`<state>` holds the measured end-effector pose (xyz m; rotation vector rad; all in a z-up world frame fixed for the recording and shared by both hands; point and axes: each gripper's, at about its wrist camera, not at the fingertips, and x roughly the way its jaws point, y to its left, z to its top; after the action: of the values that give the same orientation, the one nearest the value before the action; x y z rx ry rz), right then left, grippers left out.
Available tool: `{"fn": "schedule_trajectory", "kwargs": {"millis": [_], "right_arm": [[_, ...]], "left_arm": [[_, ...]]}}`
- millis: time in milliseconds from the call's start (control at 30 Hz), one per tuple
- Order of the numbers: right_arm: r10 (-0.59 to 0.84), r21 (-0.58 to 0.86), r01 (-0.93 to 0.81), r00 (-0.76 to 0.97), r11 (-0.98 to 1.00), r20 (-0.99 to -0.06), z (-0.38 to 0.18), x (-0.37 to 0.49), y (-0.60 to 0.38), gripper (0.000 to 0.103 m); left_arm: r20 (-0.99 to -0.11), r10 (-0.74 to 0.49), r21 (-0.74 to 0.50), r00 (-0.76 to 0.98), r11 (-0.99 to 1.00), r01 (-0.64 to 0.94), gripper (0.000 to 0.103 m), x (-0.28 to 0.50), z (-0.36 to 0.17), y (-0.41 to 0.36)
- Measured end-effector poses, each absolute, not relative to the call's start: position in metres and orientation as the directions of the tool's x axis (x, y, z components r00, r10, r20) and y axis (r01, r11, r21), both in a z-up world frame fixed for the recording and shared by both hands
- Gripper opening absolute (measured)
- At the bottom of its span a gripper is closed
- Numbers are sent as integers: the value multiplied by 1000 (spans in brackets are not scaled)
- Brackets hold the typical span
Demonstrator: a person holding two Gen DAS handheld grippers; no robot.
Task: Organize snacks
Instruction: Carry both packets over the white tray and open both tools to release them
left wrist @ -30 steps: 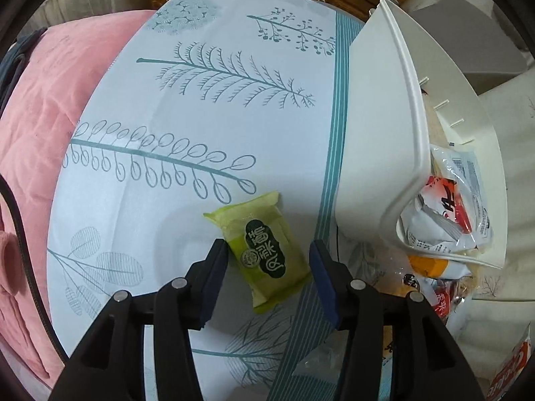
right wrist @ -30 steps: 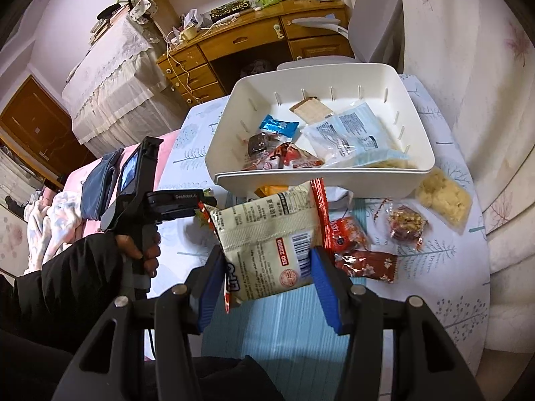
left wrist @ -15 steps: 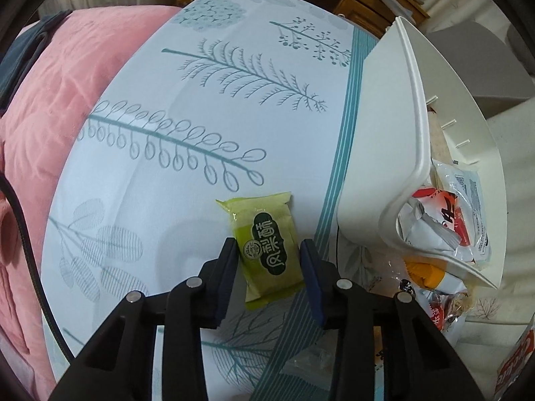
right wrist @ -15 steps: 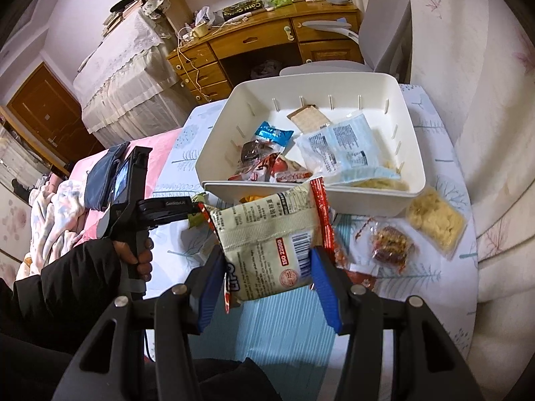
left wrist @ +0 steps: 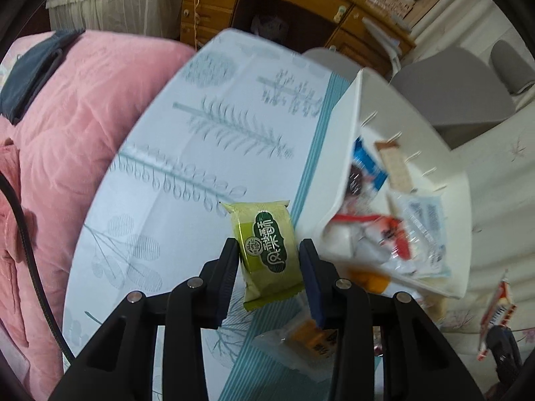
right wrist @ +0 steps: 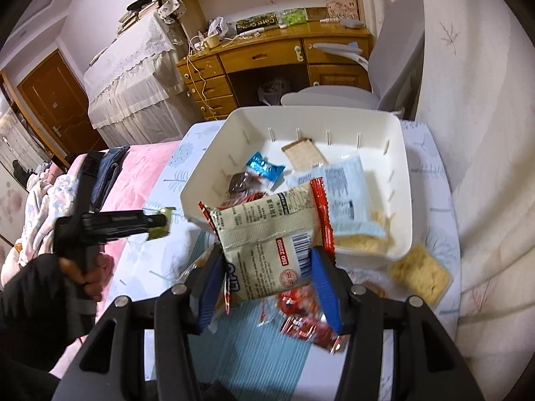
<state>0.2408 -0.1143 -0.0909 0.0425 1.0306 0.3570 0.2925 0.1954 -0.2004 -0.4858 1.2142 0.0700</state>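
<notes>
My left gripper (left wrist: 269, 260) is shut on a small green snack packet (left wrist: 265, 249) and holds it lifted above the patterned tablecloth (left wrist: 187, 173), left of the white basket (left wrist: 337, 153). In the right wrist view that same left gripper (right wrist: 160, 225) shows at left, held by a hand in a dark sleeve, with the green packet (right wrist: 159, 230) at its tip. My right gripper (right wrist: 267, 274) is shut on a beige snack bag with red edges (right wrist: 271, 237), held just in front of the white basket (right wrist: 398, 227), which contains several snack packs.
Loose snacks lie on the table in front of the basket: a red wrapper (right wrist: 307, 327), a yellow cracker pack (right wrist: 418, 274) at right, a clear pack with orange contents (left wrist: 307, 337). A pink blanket (left wrist: 67, 133) lies left; a grey chair (right wrist: 334, 97) and wooden desk (right wrist: 274, 56) stand behind.
My left gripper closed on the green packet and lifted it off the tablecloth. My right gripper carried the beige bag closer to the basket.
</notes>
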Motion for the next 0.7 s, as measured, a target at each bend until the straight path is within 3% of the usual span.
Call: {"fn": "schedule_trajectory", "kwargs": {"millis": [300,700], "right_arm": [[265,140,-269,514,953,-816,-94,265,-125,52],[227,118,-231,536,966,-813,-111,292,-138,52]], "left_arm": [[-851,-252,-381,460,900,-213,36,313,-160,172],[-812,-335,-414,477,907,-68,36,338,-155,117]]}}
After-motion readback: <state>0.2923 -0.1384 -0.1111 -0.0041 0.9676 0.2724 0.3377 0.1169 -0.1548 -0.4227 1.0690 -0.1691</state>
